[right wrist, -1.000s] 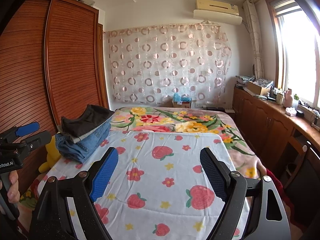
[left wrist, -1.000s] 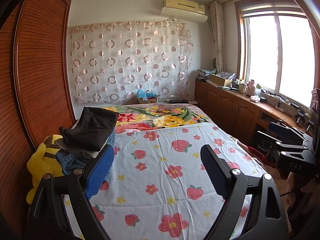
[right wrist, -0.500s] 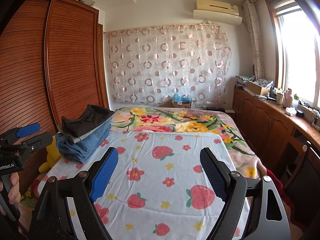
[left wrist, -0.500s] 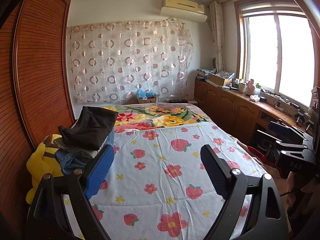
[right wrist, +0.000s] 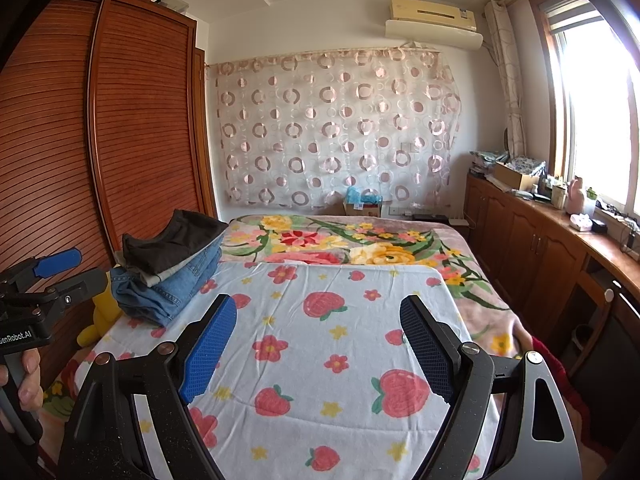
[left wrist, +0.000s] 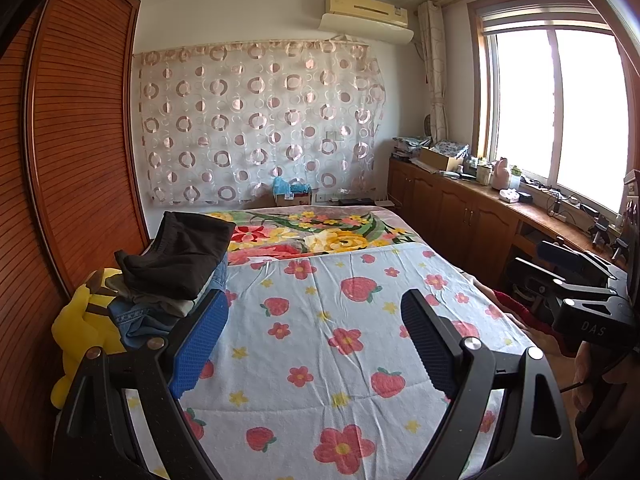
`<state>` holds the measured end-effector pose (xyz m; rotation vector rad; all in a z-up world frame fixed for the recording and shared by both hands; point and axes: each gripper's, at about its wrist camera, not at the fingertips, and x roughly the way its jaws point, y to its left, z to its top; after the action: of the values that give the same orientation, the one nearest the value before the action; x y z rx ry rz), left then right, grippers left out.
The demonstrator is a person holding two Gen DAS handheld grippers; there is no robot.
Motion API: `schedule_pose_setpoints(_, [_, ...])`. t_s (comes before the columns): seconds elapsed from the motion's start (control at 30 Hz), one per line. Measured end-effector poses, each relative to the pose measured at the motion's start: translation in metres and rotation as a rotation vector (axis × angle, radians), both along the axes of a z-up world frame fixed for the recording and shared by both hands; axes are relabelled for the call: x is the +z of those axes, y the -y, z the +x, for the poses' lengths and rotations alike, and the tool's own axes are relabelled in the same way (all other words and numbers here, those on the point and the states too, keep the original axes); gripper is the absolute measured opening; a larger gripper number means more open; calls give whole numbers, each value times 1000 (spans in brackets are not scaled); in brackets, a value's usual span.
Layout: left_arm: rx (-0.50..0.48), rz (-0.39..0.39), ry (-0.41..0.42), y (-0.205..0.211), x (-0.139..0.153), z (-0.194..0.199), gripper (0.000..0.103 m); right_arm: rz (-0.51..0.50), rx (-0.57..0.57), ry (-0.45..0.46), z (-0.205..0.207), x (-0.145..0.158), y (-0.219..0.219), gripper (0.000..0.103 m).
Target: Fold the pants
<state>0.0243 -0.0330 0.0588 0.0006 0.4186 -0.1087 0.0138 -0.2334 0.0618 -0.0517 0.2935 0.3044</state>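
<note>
A stack of folded pants (left wrist: 176, 268) lies at the left edge of the bed, dark brown pants (right wrist: 172, 244) on top and blue jeans (right wrist: 176, 288) underneath. My left gripper (left wrist: 316, 320) hovers open over the strawberry-print sheet (left wrist: 340, 344), with the stack just left of its left finger. My right gripper (right wrist: 318, 324) is also open and empty above the same sheet (right wrist: 320, 340), the stack lying ahead to its left. In the right wrist view the left gripper (right wrist: 56, 272) shows at the left edge, held by a hand (right wrist: 28, 384).
A yellow plush toy (left wrist: 84, 328) sits between the stack and the brown louvred wardrobe (left wrist: 68, 160). A floral blanket (left wrist: 320, 232) covers the far half of the bed. Wooden cabinets (right wrist: 532, 248) with clutter run along the right wall under the window.
</note>
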Motion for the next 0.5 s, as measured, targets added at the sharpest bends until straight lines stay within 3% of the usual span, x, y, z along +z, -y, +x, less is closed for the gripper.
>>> schedule_pose_setpoints(0.5, [1,0,-1,-1,0,0,89,2,1,1,-2,-1,-2,85])
